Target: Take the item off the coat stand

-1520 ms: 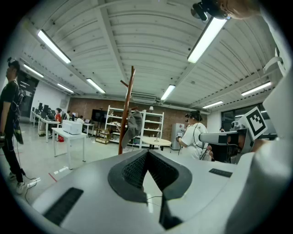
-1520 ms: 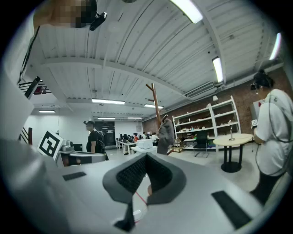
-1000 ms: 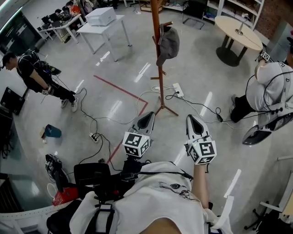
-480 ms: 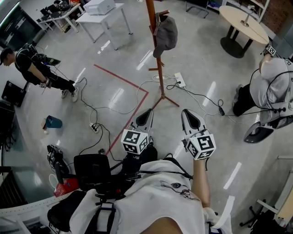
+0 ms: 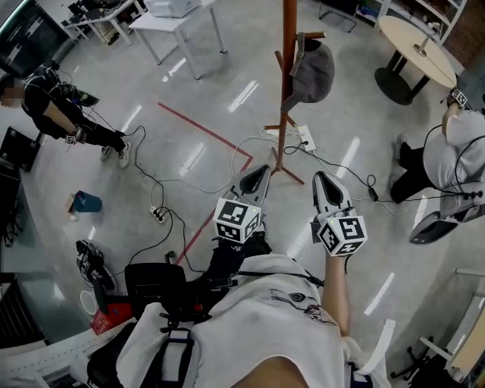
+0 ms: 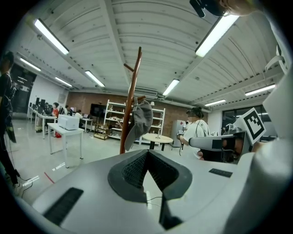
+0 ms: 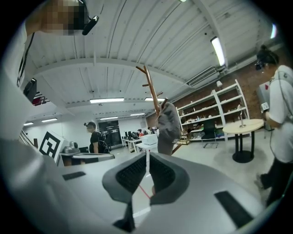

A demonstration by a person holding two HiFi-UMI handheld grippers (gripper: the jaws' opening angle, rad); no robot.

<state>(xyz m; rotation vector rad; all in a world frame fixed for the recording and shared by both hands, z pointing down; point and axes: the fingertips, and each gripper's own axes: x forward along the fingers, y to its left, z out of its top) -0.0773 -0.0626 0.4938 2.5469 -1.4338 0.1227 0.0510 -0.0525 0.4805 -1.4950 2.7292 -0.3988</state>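
Note:
A tall brown wooden coat stand (image 5: pixel 286 83) rises from the floor ahead of me, with a grey cap (image 5: pixel 312 74) hanging on one of its upper pegs. My left gripper (image 5: pixel 256 176) and right gripper (image 5: pixel 324 182) are held side by side in front of my chest, pointing toward the stand's base. Both are shut with nothing between the jaws, well short of the cap. In the left gripper view the cap (image 6: pixel 139 121) hangs beside the pole (image 6: pixel 130 100), above the left gripper (image 6: pixel 146 154). In the right gripper view the cap (image 7: pixel 168 124) shows above the right gripper (image 7: pixel 147 157).
A power strip (image 5: pixel 307 138) and cables lie around the stand's feet. A red tape line (image 5: pixel 204 132) crosses the floor. A round table (image 5: pixel 413 49) stands at the back right, a white table (image 5: pixel 178 11) at the back left. One person (image 5: pixel 53 106) is at the left, another (image 5: pixel 462 144) at the right.
The coat stand and cap have shifted rightward in the head view and now stand nearer, just ahead of both grippers. Both grippers stay shut and empty.

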